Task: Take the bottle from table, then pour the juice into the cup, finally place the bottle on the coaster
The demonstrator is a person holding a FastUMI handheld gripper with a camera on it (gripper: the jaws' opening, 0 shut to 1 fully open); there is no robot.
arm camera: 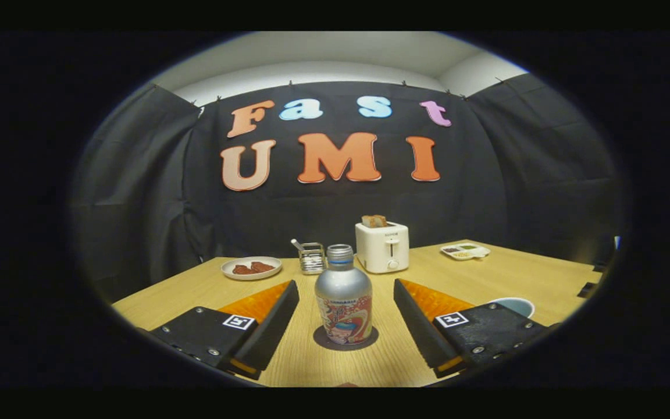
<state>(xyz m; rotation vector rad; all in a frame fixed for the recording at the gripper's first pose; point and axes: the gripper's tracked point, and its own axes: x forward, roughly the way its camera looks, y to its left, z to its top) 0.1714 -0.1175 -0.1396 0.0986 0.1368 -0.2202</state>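
Note:
A silver bottle (344, 297) with a colourful label and a screw-thread neck stands upright on a dark round coaster (322, 340) on the wooden table (533, 273). It stands between my two fingers, near their tips. My gripper (346, 285) is open, with a clear gap between the bottle and each finger. A cup (515, 305) with a light rim sits to the right, partly hidden behind the right finger.
Beyond the bottle stand a white toaster (382, 247) with toast in it and a small wire rack (312, 258). A plate with reddish food (251, 267) lies at the back left. A divided snack dish (465, 251) lies at the back right.

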